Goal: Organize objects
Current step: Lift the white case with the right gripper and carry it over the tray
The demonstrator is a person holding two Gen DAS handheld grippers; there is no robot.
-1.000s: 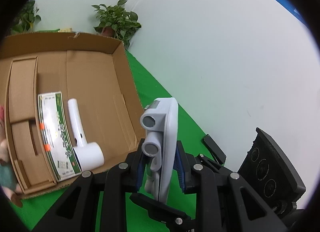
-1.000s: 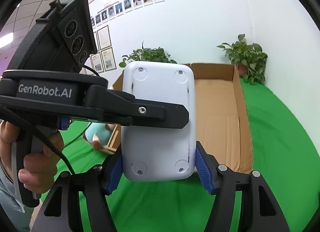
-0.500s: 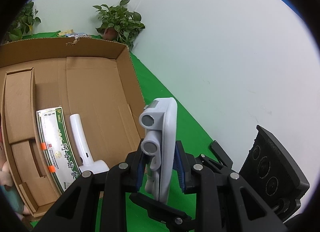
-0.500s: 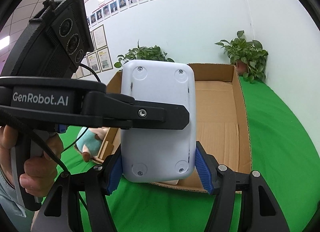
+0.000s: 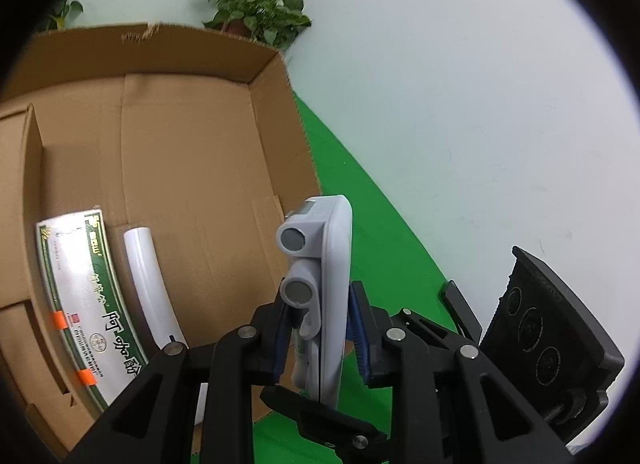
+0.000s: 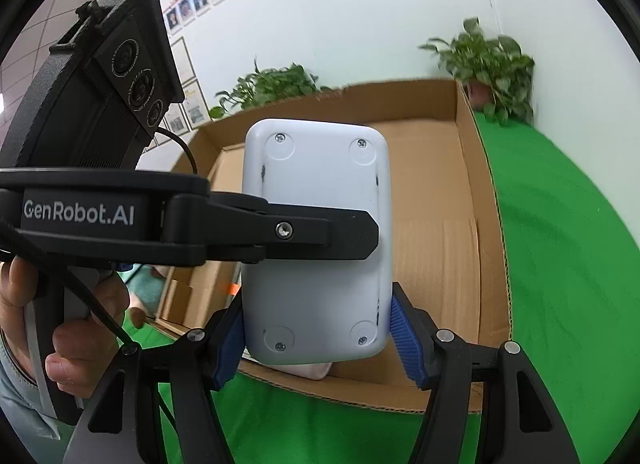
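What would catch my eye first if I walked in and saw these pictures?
Most striking is the pale grey device held up in mid-picture, clamped by both the left gripper across its thin edge and the right gripper across its broad back. Behind it lies an open cardboard box on a bright green cloth, with a green-and-white packet and a white tube on the box floor at the left.

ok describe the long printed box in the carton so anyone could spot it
Find the open cardboard carton on the green cloth. On its floor near the left lies a long flat box, white with green borders and two orange tabs. The plain white tube beside it has no printing.
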